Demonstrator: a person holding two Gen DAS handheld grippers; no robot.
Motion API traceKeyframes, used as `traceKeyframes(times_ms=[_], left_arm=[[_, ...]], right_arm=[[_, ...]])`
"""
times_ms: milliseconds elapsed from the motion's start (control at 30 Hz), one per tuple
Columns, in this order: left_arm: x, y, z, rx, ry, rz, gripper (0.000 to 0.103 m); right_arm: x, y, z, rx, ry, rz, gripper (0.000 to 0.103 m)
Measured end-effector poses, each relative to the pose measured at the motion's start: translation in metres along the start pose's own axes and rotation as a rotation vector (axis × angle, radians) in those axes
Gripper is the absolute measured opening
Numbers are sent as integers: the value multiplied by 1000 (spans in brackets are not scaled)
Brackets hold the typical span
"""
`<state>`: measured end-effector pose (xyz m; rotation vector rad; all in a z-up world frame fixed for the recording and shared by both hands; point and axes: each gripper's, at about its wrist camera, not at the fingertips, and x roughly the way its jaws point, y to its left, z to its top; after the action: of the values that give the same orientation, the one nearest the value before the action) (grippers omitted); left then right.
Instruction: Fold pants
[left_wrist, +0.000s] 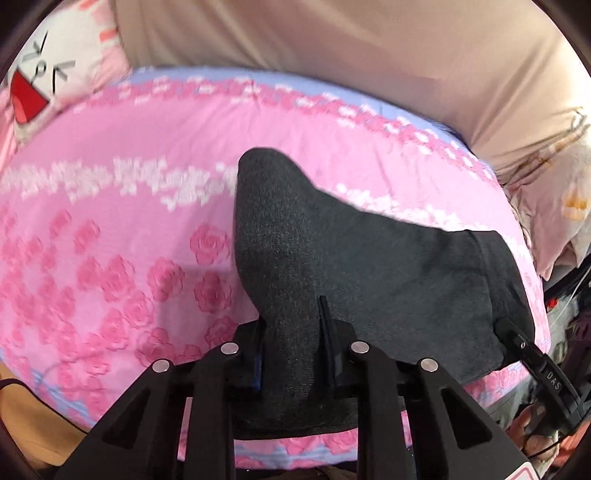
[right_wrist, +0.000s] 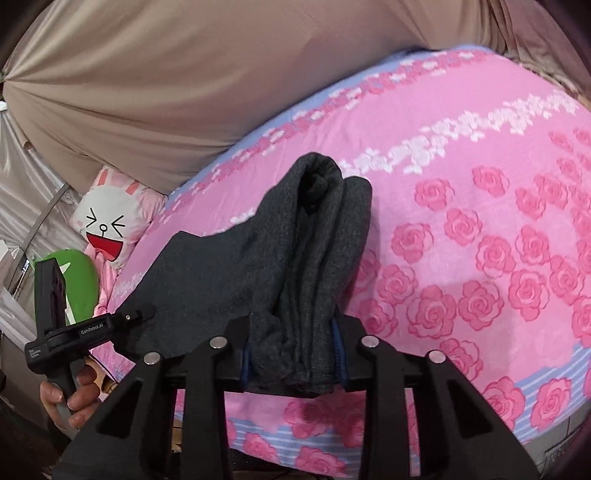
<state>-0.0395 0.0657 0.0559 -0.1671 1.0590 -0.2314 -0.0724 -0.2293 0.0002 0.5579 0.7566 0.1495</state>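
Note:
Dark grey pants (left_wrist: 369, 266) lie on a pink rose-patterned blanket (left_wrist: 110, 221), partly lifted. My left gripper (left_wrist: 291, 347) is shut on one end of the pants, the cloth bunched between its fingers. My right gripper (right_wrist: 293, 350) is shut on the other end, where the pants (right_wrist: 295, 258) rise in thick folds between its fingers. The right gripper also shows at the right edge of the left wrist view (left_wrist: 532, 354). The left gripper shows at the lower left of the right wrist view (right_wrist: 140, 314), held by a hand.
The blanket (right_wrist: 461, 184) covers a bed. A beige curtain (left_wrist: 332, 55) hangs behind it. A cartoon rabbit pillow (right_wrist: 110, 221) and a green cushion (right_wrist: 79, 277) lie at the bed's side. Crumpled bedding (left_wrist: 554, 192) sits on the other side.

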Motion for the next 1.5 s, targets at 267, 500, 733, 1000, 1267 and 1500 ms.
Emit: traceKeyframes(times_ms=[267, 500, 733, 1000, 1267, 1500], left_arm=[[-60, -34, 6, 96, -141, 29, 16], [-114, -56, 10, 147, -272, 4, 13], [-173, -74, 31, 205, -456, -30, 13], [-206, -92, 90, 269, -650, -5, 12], [-170, -87, 182, 235, -680, 122, 0], [-56, 14, 131, 140, -212, 36, 0]], right_arm=[[-38, 34, 12, -83, -91, 48, 30], [-88, 66, 27, -170, -234, 82, 30], [-140, 94, 59, -245, -424, 107, 29], [-155, 127, 112, -343, -578, 108, 28], [-75, 132, 204, -345, -496, 38, 3], [-13, 26, 124, -120, -159, 5, 4]])
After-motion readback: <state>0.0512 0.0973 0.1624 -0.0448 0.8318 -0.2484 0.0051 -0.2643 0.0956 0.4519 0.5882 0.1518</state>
